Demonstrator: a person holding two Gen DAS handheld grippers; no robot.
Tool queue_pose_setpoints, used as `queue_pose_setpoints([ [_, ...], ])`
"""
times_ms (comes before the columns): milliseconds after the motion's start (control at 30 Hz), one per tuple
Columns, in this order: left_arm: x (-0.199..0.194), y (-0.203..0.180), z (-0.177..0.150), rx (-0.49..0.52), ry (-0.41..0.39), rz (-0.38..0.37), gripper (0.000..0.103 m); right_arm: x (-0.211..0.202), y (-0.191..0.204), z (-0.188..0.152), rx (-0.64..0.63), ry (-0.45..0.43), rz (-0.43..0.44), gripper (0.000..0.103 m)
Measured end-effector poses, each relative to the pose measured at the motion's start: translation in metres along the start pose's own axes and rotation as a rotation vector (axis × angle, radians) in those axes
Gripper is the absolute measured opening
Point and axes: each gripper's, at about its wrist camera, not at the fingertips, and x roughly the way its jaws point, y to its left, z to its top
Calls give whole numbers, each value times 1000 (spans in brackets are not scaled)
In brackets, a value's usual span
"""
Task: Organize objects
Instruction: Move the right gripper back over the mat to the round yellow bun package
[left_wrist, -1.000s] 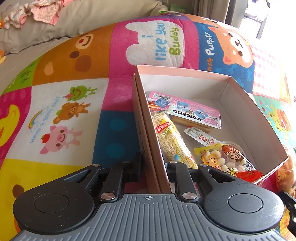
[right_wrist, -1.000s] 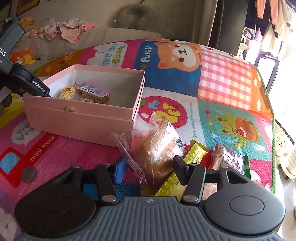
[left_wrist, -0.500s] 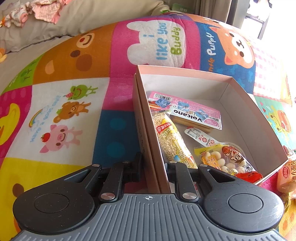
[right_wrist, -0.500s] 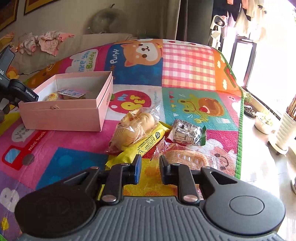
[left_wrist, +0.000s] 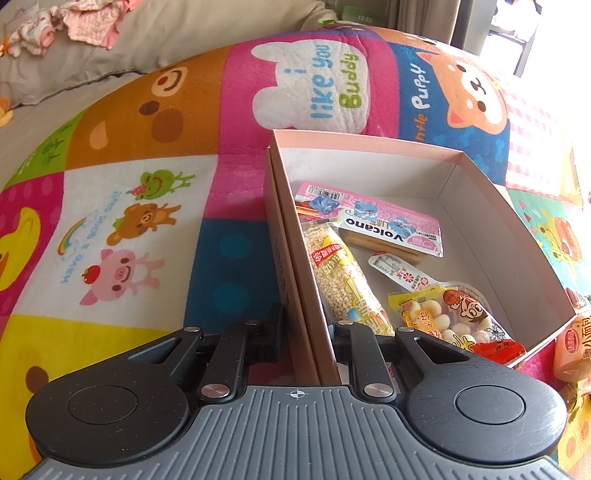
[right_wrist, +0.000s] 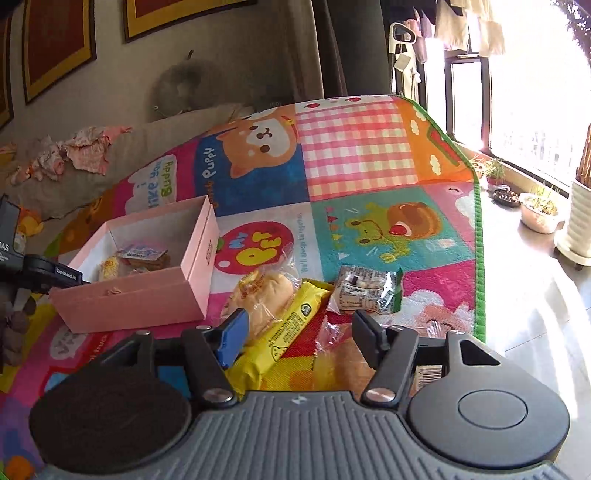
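Now the right gripper (right_wrist: 297, 332), risen and rolled clear of the crinkly clear bread bag (right_wrist: 266, 295), is opening its empty jaws over the long yellow snack packet (right_wrist: 284, 332) for another pick, while the left gripper (left_wrist: 308, 332) stays clamped on the open pink cardboard box's wall (left_wrist: 295, 280).

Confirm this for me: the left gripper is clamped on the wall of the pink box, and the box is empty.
Not quite. The left gripper is clamped on the wall of the pink box, but the box is not empty: the left wrist view shows several snack packets inside, including a pink Volcano packet and a puffed-grain roll.
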Motion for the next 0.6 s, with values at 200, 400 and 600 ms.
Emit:
queue_pose_setpoints([
  [200, 0, 0, 1, -4, 0, -2, 19, 53, 17, 12, 20, 36, 9, 74],
  [400, 0, 0, 1, -6, 0, -1, 19, 46, 12, -4, 22, 117, 64, 51],
  [600, 0, 0, 1, -5, 0, -1, 19, 11, -7, -32, 56, 304, 344, 43],
])
